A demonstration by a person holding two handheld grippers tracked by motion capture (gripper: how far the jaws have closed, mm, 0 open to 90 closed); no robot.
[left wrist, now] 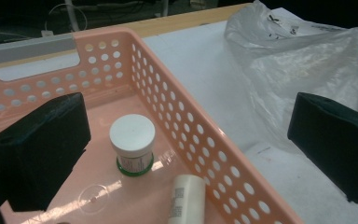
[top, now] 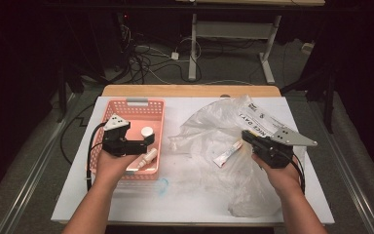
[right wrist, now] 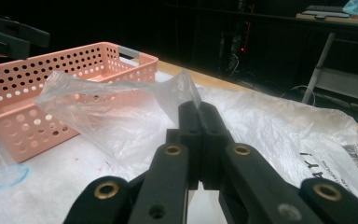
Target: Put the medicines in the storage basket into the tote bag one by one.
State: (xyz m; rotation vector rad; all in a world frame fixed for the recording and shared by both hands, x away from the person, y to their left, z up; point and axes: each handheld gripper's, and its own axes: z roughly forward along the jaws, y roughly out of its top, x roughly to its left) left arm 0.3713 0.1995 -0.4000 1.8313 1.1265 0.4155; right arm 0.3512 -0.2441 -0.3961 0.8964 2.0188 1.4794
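While the right gripper (right wrist: 199, 109) pinches the bag (top: 233, 146) by its edge at the surface's (top: 185, 195) right, the left gripper (top: 148, 140) hangs released over the basket (top: 126, 105). The film looks light, limp and slippery; gather a fold.

The clear plastic bag (top: 224, 146) lies crumpled and spread on the desk (top: 185, 204), one thin fold lifted and pinched between the closed jaws of the right hand-held gripper (right wrist: 199, 112). From that pinch the film stretches away to the left in the right gripper view, wrinkled and translucent, with black print just beside the right hand-held gripper.
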